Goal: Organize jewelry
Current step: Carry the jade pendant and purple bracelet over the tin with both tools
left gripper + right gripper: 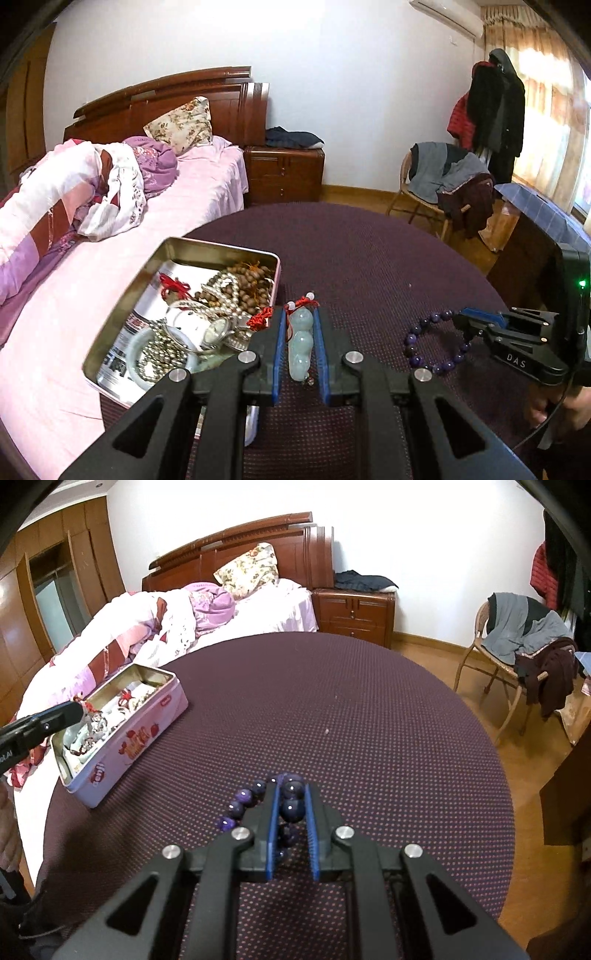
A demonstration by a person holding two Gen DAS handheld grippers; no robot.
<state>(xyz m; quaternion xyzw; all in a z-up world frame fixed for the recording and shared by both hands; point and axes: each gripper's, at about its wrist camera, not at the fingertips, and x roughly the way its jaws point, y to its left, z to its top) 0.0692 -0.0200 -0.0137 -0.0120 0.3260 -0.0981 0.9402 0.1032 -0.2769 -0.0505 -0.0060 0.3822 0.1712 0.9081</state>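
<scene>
My left gripper (301, 314) is shut on a pale green jade bead pendant (300, 341) with red cord, held just right of an open pink tin (181, 245). The tin holds several bead strings, a red knot and a watch. My right gripper (291, 794) is shut on a purple bead bracelet (245, 797), low over the purple dotted table (332, 701). In the left wrist view the right gripper (460, 319) holds the bracelet (419, 328) at the right. In the right wrist view the left gripper (79, 707) reaches over the tin (147, 723).
The round table stands against a bed (207, 177) with pink sheets. A wooden nightstand (354, 613) stands behind it, and a chair (517, 646) draped with clothes is at the right. A dark cabinet (528, 254) is close to the table's right edge.
</scene>
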